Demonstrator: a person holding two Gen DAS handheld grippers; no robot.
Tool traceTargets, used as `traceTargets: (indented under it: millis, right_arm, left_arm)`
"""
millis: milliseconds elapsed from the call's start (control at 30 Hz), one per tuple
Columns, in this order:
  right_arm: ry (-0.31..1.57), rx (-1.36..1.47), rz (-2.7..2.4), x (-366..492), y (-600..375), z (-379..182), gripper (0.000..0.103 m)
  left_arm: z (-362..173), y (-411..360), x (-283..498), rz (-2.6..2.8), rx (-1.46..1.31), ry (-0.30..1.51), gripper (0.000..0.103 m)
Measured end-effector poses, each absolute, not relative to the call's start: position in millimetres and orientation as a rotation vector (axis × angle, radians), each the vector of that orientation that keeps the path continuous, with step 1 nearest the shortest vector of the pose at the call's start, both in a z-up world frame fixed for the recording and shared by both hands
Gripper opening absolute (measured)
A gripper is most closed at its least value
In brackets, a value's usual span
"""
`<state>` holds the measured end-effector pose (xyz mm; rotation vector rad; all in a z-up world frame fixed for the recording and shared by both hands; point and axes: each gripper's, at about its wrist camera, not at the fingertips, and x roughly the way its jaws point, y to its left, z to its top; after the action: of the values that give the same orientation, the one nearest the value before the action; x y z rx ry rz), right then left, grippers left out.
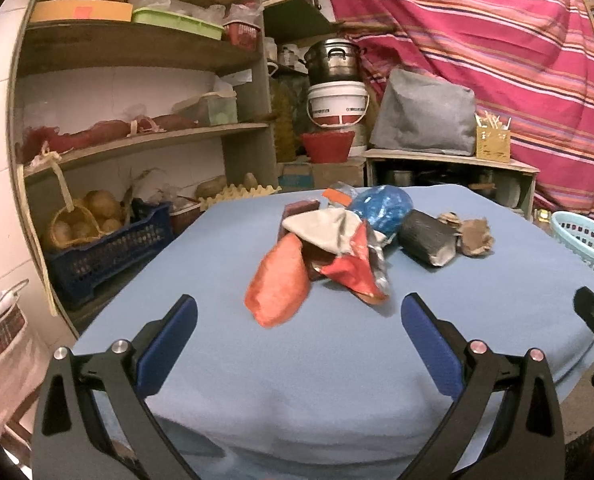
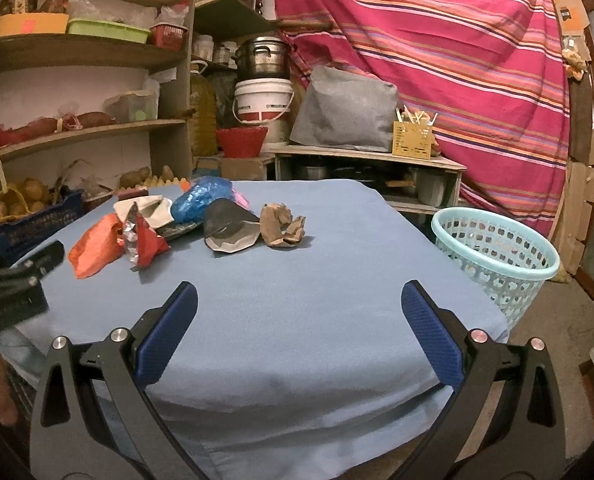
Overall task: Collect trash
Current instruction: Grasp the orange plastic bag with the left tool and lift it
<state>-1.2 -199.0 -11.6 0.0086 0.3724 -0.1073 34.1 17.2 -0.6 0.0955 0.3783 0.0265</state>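
A pile of trash lies on the blue-covered table: an orange wrapper, a red and silver wrapper, a blue plastic bag, a dark cup-like carton and crumpled brown paper. My left gripper is open and empty, just short of the orange wrapper. My right gripper is open and empty over the bare cloth, nearer than the pile; the brown paper and carton lie ahead to its left. A light blue basket stands on the floor right of the table.
Wooden shelves with boxes, a blue crate and potatoes stand left. A low cabinet with a grey bag, a white bucket and a pot sits behind the table. A striped cloth hangs at the back.
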Motion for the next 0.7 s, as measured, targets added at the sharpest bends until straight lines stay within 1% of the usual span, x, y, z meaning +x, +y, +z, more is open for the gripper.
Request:
traceTargets:
  millis: [167,300,467,533,600,667,700]
  right_arm:
    - [0.389,-0.012,-0.112,20,-195,1,0.099]
    - [0.414,-0.031,-0.104,44,-189,5,0.099]
    - [0.390,0.037,-0.102,63,-191,12,0.099]
    - [0.427,0.000,-0.132,76,-188,13,0.099]
    - [0.471,-0.046,-0.146,90,-180,12,0.099]
    - [0.480,-0.065,-0.150,96,-176,9,0.099]
    - [0.485,-0.071,-0.152,100,-174,7,0.099]
  left_arm:
    - [8,36,69,0.014,0.089,0.404,0.099]
    - [3,51,101,0.028,0.112,0.431,0.099]
    - [-11,70,141,-0.017,0.068,0.540,0.099]
    - [-15,76,153,-0.039,0.047,0.569,0.099]
    - [-19,79,162,-0.063,0.028,0.609,0.098]
    - [-23,76,170,-0.103,0.034,0.642,0.088]
    - [-25,73,173,-0.127,0.035,0.661,0.086]
